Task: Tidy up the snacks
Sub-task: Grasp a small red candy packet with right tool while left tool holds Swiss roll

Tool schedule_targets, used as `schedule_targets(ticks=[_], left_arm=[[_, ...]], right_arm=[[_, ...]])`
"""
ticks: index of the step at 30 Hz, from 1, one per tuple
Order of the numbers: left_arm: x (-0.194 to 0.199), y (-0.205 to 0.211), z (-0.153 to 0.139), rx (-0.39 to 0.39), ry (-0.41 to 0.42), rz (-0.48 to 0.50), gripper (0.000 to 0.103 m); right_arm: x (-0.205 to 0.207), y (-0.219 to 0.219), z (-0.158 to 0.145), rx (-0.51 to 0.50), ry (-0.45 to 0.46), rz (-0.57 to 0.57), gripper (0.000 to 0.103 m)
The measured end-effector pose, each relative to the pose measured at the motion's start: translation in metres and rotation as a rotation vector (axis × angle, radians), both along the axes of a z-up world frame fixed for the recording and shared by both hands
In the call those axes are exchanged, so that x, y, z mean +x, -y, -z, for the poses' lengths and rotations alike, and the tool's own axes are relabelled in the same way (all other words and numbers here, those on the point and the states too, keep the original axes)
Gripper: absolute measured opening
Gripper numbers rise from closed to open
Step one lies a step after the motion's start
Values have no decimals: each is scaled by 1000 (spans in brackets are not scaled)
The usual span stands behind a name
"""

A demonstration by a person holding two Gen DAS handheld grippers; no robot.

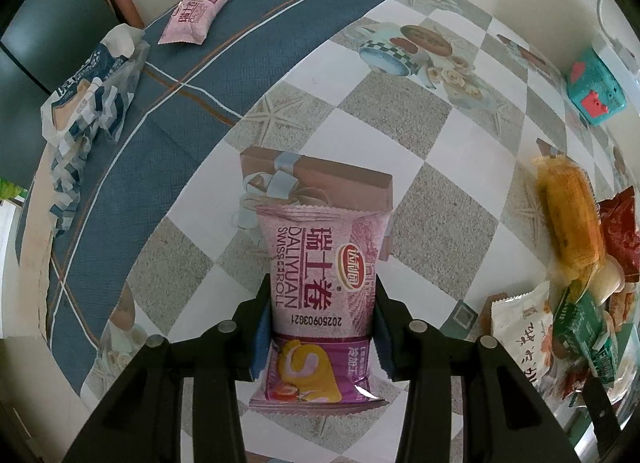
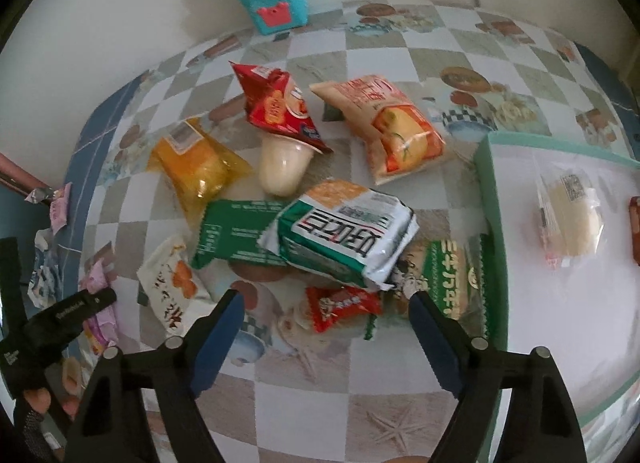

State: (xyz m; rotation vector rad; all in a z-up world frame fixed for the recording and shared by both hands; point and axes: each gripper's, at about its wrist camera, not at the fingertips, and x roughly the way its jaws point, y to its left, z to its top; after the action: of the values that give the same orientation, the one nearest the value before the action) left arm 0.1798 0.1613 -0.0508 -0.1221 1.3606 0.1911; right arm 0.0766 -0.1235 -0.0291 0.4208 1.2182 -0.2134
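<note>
Inside green-rimmed tray [image 2: 486,183]: clear-wrapped pastry [image 2: 570,219].

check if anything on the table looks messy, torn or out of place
Yes. The snacks lie in a loose heap: the green-and-white packet rests across a green packet, and the red bag leans on the pudding cup, which is tipped over. On the blue cloth, a torn-open blue-and-white bag lies crumpled.
</note>
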Motion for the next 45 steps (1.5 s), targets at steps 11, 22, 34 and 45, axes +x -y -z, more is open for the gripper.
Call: schedule_targets(ticks=[11,22,34,45], left_arm=[[0,-4,2,-6,6,3,45],[-1,-3,0,-5,6,21,45],[-1,-3,1,4,10,32,43],[-9,-12,-14,-30,41,7,40]], right_arm=[[8,-20,3,-7,34,-109,80],[17,-29,21,-48,8,-160,53],[28,-60,24,-199,16,-210,32],[15,-61,-1,-141,93,-221,25]])
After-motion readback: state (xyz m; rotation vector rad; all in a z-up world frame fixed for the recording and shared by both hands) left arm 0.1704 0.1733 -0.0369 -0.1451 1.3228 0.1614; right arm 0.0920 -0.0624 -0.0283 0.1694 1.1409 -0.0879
